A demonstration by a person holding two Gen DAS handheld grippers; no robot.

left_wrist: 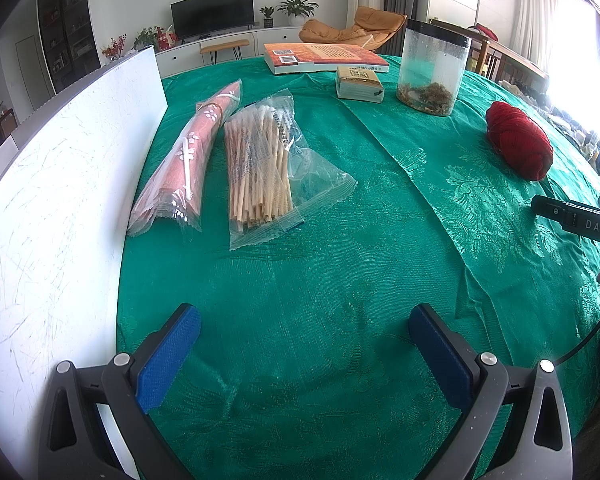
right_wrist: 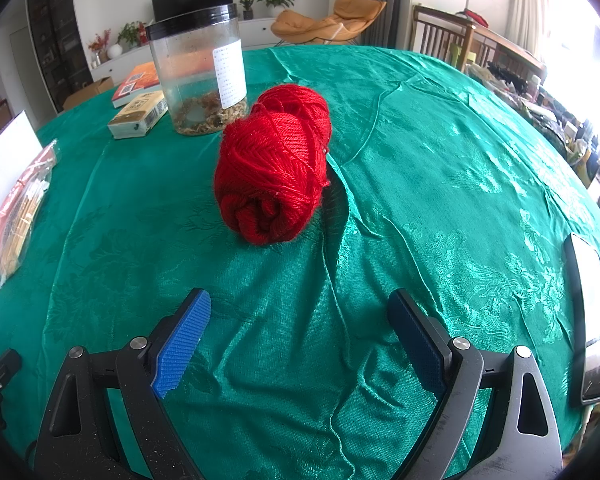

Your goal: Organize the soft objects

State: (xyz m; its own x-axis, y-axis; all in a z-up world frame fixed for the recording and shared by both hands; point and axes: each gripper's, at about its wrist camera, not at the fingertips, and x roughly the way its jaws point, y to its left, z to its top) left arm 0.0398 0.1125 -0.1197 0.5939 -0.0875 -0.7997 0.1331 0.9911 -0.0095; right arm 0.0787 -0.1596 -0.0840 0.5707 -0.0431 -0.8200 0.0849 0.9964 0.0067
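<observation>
Yarn, right wrist view: red skein of wool yarn (right_wrist: 274, 164) lies on its side on the green patterned tablecloth (right_wrist: 440, 184), straight ahead of the right gripper (right_wrist: 300, 332), just in front of the clear plastic jar with a black lid (right_wrist: 198, 68).
Right gripper: 2 blue-padded jaws spread wide, nothing between them, apart from the skein.
Handling, my judgement: light, soft, squashy; it should compress under the pads, and loose strands could snag or unwind.
Where to hold: across the thick middle, not the open coiled end facing the camera.
Hard to make out: jar label text; dark flat device at the right edge (right_wrist: 588, 320), cut off.
Left wrist view: skein sits far right, well apart from the left gripper (left_wrist: 304, 344).
Left gripper: jaws wide open, empty, over bare cloth.
Nearby: clear bag of wooden sticks (left_wrist: 264, 168) beside a pink wrapped roll (left_wrist: 188, 156), next to a white board (left_wrist: 60, 184).
Cut off: right gripper's body at the right edge, jaws unseen here.
</observation>
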